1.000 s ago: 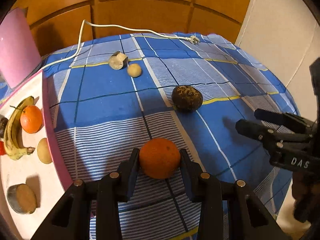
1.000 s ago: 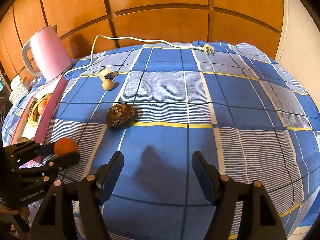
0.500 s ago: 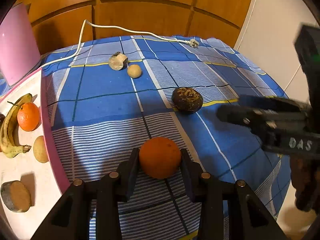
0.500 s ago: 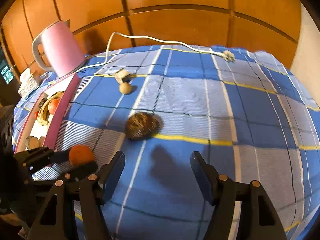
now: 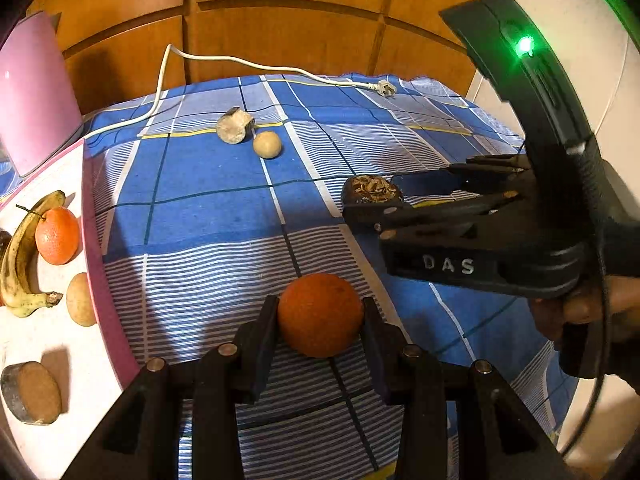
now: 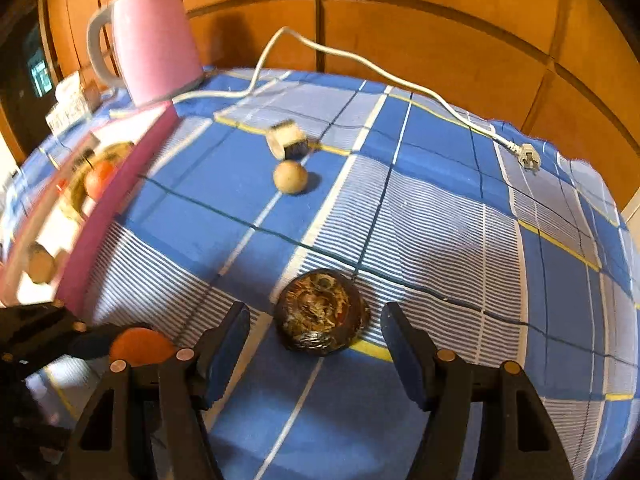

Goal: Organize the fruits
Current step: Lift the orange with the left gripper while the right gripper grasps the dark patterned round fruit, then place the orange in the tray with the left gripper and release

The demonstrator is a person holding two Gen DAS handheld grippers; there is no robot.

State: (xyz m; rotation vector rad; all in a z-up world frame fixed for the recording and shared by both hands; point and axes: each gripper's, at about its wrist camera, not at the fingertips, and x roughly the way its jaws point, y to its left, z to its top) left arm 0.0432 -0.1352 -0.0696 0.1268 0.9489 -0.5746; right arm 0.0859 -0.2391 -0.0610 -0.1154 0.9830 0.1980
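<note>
My left gripper is shut on an orange above the blue checked cloth, beside the pink-rimmed white tray. A dark brown wrinkled fruit lies on the cloth between the fingers of my right gripper; its jaws are closing and a gap shows on each side of the fruit. In the left wrist view the right gripper reaches in from the right around the same dark fruit. A small tan round fruit and a cut pale piece lie farther back.
The tray holds a banana, an orange, a tan fruit and a cut brown piece. A pink kettle stands at the back left, with its white cord and plug trailing across the cloth. Wooden panels lie behind.
My right gripper has swung left and forward over the dark fruit, which now sits between its narrowing fingers. The left gripper has kept still with the orange.
</note>
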